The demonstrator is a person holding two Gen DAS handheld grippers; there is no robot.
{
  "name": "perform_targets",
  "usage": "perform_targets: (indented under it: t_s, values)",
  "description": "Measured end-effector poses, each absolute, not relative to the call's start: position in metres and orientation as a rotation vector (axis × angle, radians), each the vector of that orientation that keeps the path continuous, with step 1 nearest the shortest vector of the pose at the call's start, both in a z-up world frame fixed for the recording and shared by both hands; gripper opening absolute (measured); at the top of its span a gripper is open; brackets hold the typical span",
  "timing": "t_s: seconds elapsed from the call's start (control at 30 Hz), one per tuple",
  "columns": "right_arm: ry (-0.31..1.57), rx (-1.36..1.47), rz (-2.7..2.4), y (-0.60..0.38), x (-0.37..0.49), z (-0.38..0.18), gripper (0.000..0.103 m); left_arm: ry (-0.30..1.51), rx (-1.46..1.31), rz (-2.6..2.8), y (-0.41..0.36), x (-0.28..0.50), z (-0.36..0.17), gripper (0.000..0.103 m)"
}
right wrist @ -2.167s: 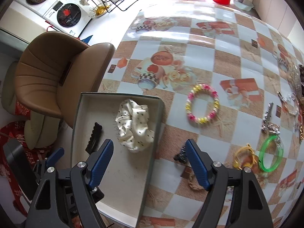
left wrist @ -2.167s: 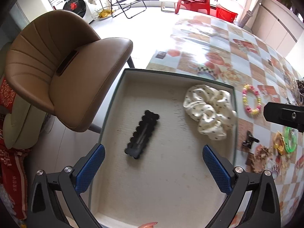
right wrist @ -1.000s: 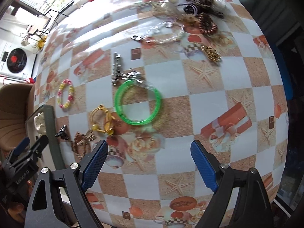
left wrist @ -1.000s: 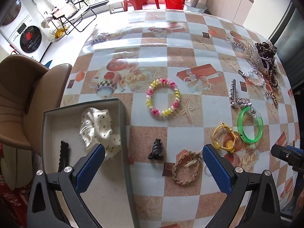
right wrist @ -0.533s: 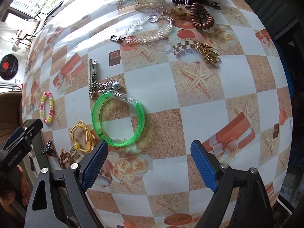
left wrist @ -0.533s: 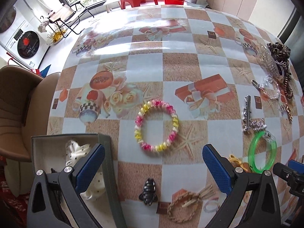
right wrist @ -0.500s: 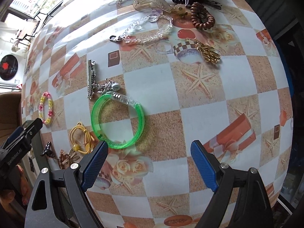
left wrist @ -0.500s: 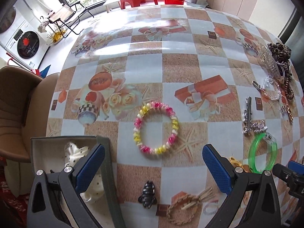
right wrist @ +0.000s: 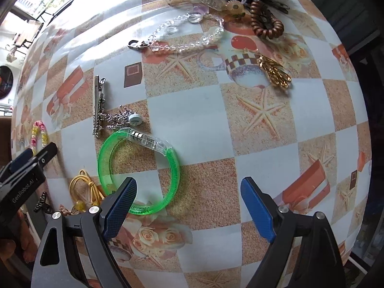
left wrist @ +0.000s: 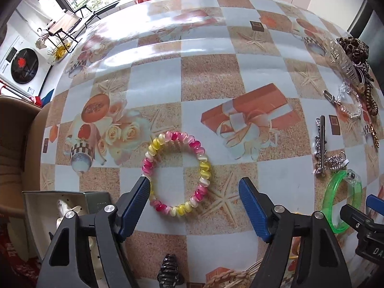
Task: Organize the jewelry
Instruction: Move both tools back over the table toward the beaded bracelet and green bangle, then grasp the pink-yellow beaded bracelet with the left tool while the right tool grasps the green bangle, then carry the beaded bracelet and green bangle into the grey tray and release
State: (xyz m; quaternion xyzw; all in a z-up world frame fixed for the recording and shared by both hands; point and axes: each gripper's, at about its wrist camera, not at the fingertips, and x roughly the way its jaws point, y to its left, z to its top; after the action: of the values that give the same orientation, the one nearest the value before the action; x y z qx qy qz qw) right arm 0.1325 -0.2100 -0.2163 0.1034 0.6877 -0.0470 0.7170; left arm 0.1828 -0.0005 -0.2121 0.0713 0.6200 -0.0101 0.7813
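Checkered tablecloth (left wrist: 208,72) | left gripper (left wrist: 194,192) released, straddling bead bracelet (left wrist: 177,172) | right gripper (right wrist: 187,192) released beside green bangle (right wrist: 138,165)

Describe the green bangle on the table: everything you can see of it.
The green bangle is a translucent, glittery plastic ring lying flat on the checkered tablecloth. A clear segment holding small metallic cells closes its upper arc. A silver chain meets that segment; the yellow cord lies apart. The open right claw hovers nearby, one fingertip overlapping its rim.
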Motion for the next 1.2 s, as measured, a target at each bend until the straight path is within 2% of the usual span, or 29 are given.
perform_targets:
  t_s: [0.03, 0.17, 0.23, 0.3, 0.33, 0.37, 0.4, 0.43, 0.47, 0.5, 1.2]
  values:
    - [1.511, 0.206, -0.113, -0.208, 0.133, -0.216, 0.086, 1.337, 0.155, -0.024, -0.001, 0.183, -0.212, 0.08]
    - [1.486, 0.138, -0.123, -0.197, 0.134, -0.213, 0.067, 1.333, 0.143, -0.034, -0.001, 0.186, -0.212, 0.076]
    - [1.471, 0.128, -0.114, -0.193, 0.134, -0.21, 0.058, 1.347, 0.086, -0.069, 0.001, 0.183, -0.211, 0.059]
    - [1.464, 0.113, -0.104, -0.189, 0.132, -0.208, 0.044, 1.352, 0.064, -0.072, 0.0, 0.183, -0.211, 0.055]
    - [1.459, 0.112, -0.098, -0.184, 0.131, -0.206, 0.041, 1.353, 0.057, -0.082, -0.001, 0.182, -0.21, 0.045]
    - [1.457, 0.108, -0.093, -0.18, 0.131, -0.204, 0.033, 1.348, 0.066, -0.087, -0.005, 0.179, -0.209, 0.037]
    - [1.456, 0.105, -0.088, -0.178, 0.131, -0.204, 0.023, 1.346, 0.082, -0.091, -0.007, 0.179, -0.209, 0.02]
    - [1.456, 0.106, -0.082, -0.177, 0.132, -0.204, 0.019, 1.349, 0.088, -0.099, -0.01, 0.178, -0.209, 0.012]
    - [1.454, 0.112, -0.079, -0.176, 0.132, -0.204, 0.01, 1.35, 0.093, -0.102, -0.011, 0.178, -0.208, 0.012]
    - [1.454, 0.114, -0.081, -0.177, 0.132, -0.204, 0.007, 1.347, 0.093, -0.104, -0.011, 0.177, -0.208, 0.012]
    - [1.386, 0.263, 0.031, -0.218, 0.101, -0.142, 0.007, 1.204, -0.028, -0.163, 0.014, 0.114, -0.116, 0.012]
